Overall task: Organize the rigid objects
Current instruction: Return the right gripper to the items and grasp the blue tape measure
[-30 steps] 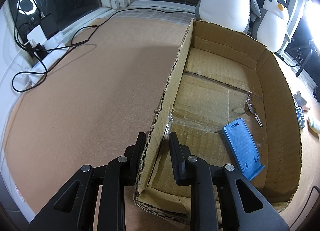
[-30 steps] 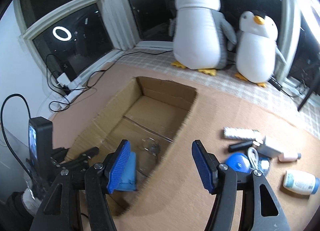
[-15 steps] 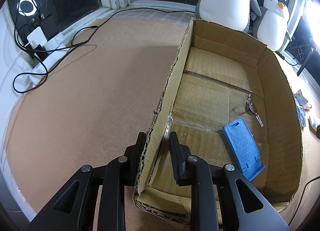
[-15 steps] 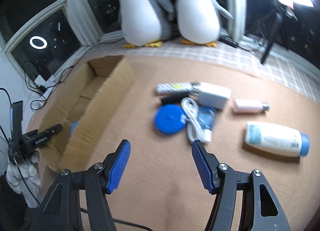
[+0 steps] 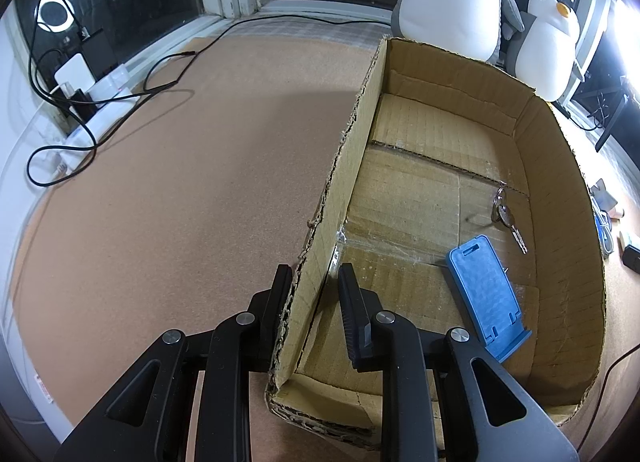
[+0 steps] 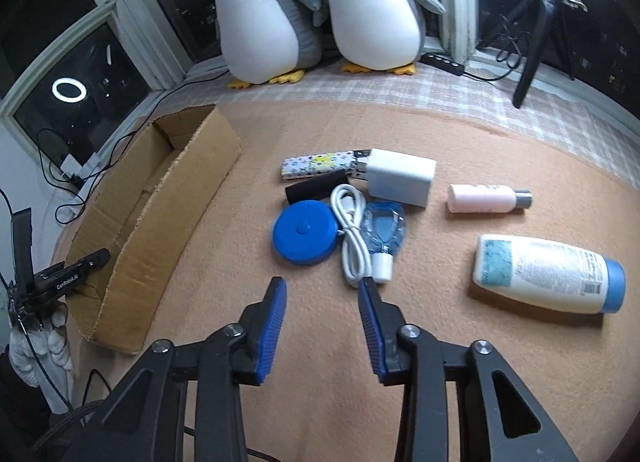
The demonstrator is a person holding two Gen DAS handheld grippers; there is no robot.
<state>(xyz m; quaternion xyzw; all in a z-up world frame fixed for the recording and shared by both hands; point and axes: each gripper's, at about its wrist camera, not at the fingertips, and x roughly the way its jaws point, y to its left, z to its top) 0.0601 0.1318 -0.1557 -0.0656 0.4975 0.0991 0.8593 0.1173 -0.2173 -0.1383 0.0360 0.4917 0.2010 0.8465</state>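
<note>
The left hand-held gripper [image 5: 313, 288] straddles the near side wall of the corrugated cardboard box [image 5: 560, 198], one black finger on each side, clamping it. Inside lie a flat blue plastic stand [image 5: 486, 298] and metal keys [image 5: 506, 218]. The right hand-held gripper [image 6: 322, 296] hovers open above the felt-covered desk [image 6: 460, 362], just short of a round blue disc [image 6: 304, 232] and a coiled white cable [image 6: 352, 238].

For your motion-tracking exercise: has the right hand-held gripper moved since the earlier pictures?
Yes. The right hand-held gripper swung right, away from the cardboard box, toward the blue tape measure.
</note>
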